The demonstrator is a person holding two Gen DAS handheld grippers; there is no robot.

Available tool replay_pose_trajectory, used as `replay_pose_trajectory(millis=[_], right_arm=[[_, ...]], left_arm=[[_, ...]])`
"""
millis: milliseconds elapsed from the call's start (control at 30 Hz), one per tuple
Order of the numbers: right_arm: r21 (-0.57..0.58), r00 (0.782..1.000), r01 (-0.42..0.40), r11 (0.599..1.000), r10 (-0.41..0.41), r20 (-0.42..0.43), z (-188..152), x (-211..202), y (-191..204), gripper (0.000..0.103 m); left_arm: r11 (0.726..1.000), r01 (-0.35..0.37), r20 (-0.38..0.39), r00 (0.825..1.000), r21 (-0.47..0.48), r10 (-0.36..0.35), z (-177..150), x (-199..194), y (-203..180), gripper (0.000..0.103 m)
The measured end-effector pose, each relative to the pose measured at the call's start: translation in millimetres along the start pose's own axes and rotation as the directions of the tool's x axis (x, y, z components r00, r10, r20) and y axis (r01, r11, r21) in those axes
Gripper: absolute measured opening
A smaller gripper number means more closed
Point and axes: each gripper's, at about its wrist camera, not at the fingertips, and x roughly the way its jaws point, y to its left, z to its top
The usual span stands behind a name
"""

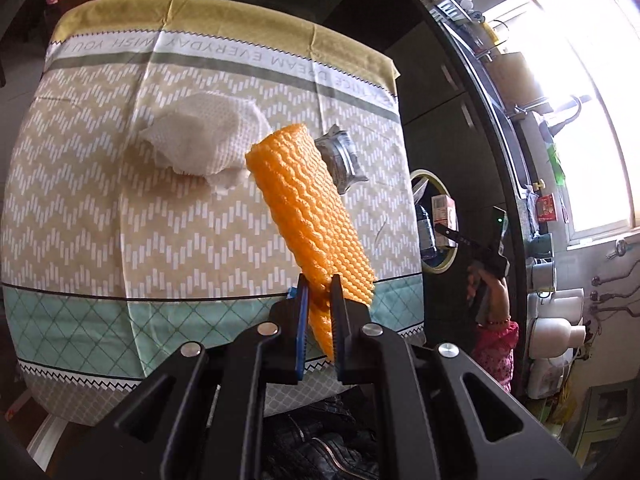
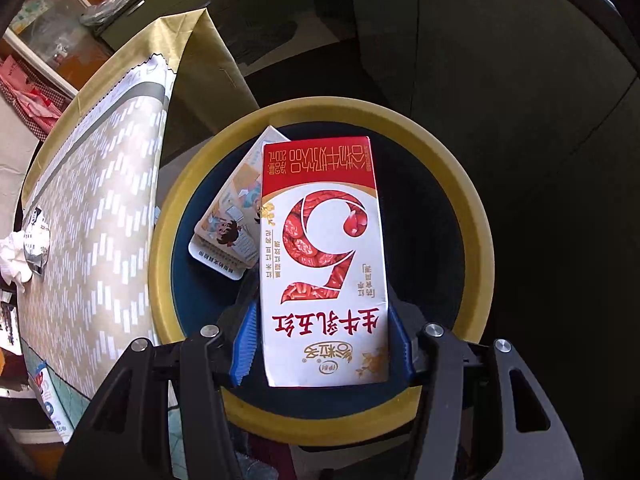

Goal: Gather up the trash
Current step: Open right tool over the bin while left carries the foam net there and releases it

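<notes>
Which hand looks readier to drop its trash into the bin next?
The right. Its gripper holds the milk carton directly above the yellow-rimmed bin, while the left gripper holds the orange foam net over the table.

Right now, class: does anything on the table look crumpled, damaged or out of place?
Yes. A crumpled white paper towel lies in a heap mid-table, and beside it sits a crushed silver wrapper, creased and bent. Both look like loose litter on the otherwise tidy tablecloth. Nothing looks spilled.
</notes>
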Motion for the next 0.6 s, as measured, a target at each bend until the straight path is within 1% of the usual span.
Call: replay_pose_trajectory(millis=[33, 67, 100, 167, 267, 367, 500, 600], right_arm=[[-0.004, 1.000, -0.001, 1.000, 0.001, -0.004, 2, 4, 1, 0.056], [-0.010, 1.000, 0.006, 1.000, -0.006, -0.010, 4, 6, 2, 0.070], [-0.003, 1.000, 0.030, 1.000, -0.030, 0.004, 5, 5, 0, 0.079], [0.006, 0.997, 0.063, 0.998, -0.064, 0.041, 4, -3, -2, 0.079], [0.041, 0.996, 0.033, 0.999, -0.036, 0.076, -1, -21, -11, 0.079], [0.037, 0.994, 0.026, 0.999, -0.029, 0.101, -12, -42, -15, 0.079], [0.022, 0.991, -0.002, 1.000, -0.001, 0.134, -36, -69, -18, 0.079], [0.010, 0.986, 0.002, 1.000, -0.004, 0.166, -55, -89, -19, 0.079]], left_arm=[[1.000, 0.001, 0.006, 1.000, 0.014, -0.002, 0, -3, -5, 0.010], [1.000, 0.003, 0.008, 1.000, 0.028, -0.003, 0, -5, -11, 0.010], [0.999, 0.007, 0.004, 1.000, 0.044, -0.008, -1, -5, -18, 0.010], [0.997, 0.013, -0.006, 1.000, 0.073, -0.013, 0, -3, -31, 0.010], [0.991, 0.020, -0.040, 0.999, 0.135, -0.015, 2, 10, -60, 0.010], [0.978, 0.040, -0.082, 0.996, 0.206, -0.023, 5, 28, -94, 0.010], [0.948, 0.074, -0.147, 0.989, 0.311, -0.030, 14, 68, -149, 0.010], [0.921, 0.093, -0.192, 0.981, 0.378, -0.020, 27, 108, -193, 0.010]])
